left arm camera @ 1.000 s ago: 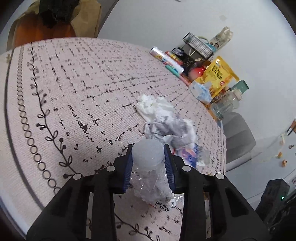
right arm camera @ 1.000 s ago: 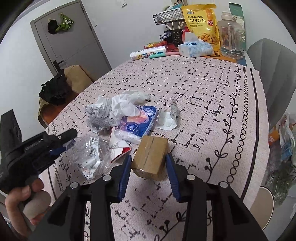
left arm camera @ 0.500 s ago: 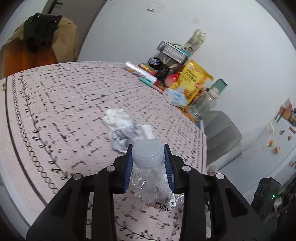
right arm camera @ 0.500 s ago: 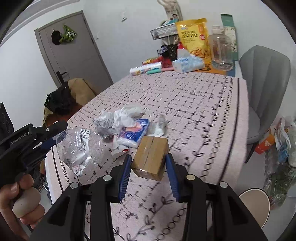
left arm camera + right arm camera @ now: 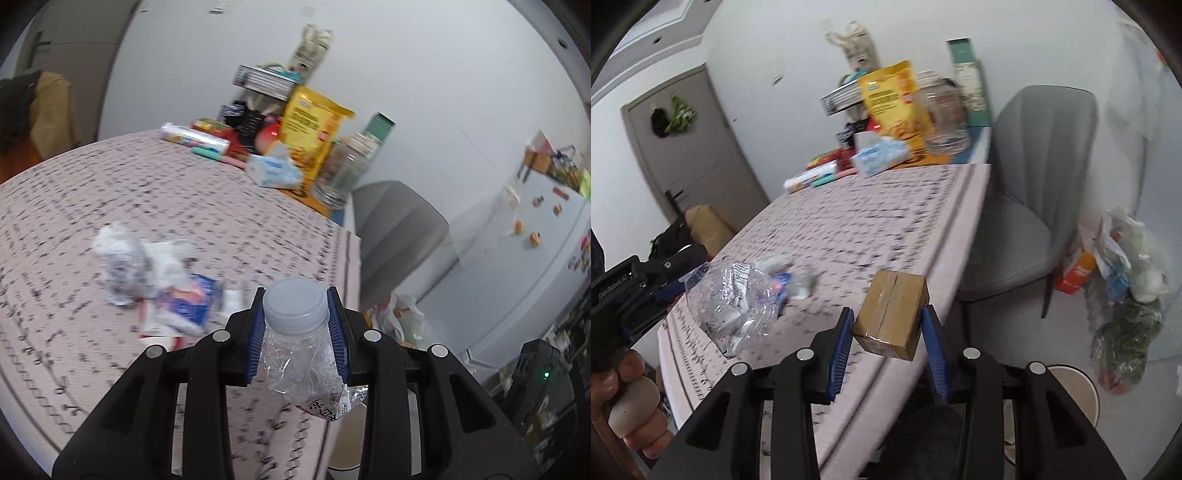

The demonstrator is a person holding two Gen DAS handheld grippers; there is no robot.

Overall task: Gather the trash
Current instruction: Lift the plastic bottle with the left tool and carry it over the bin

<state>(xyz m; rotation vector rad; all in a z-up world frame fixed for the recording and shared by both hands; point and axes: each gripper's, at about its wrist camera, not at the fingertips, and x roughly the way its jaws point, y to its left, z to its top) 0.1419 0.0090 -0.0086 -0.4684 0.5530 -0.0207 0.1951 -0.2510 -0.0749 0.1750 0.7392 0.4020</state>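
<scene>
My left gripper [image 5: 296, 334] is shut on a crushed clear plastic bottle [image 5: 301, 343] with a white cap, held in the air over the table's near right edge. The bottle also shows in the right wrist view [image 5: 733, 295], with the left gripper [image 5: 642, 291] behind it. My right gripper [image 5: 888, 332] is shut on a small brown taped cardboard box [image 5: 892, 314], held above the table's edge. Crumpled white paper [image 5: 129, 258], a blue and white wrapper [image 5: 188, 302] and small scraps lie on the patterned tablecloth [image 5: 110, 184].
Snack bag [image 5: 308, 129], tissue pack [image 5: 273, 171], glass jar [image 5: 341, 170] and a wire rack stand at the table's far end. A grey chair [image 5: 1027, 206] stands beside the table. A bag of rubbish [image 5: 1123, 295] and a round white bin rim [image 5: 1071, 387] are on the floor at the right.
Both grippers have lifted with their loads and swung right, away from the trash pile toward the table's edge, the chair and the floor.
</scene>
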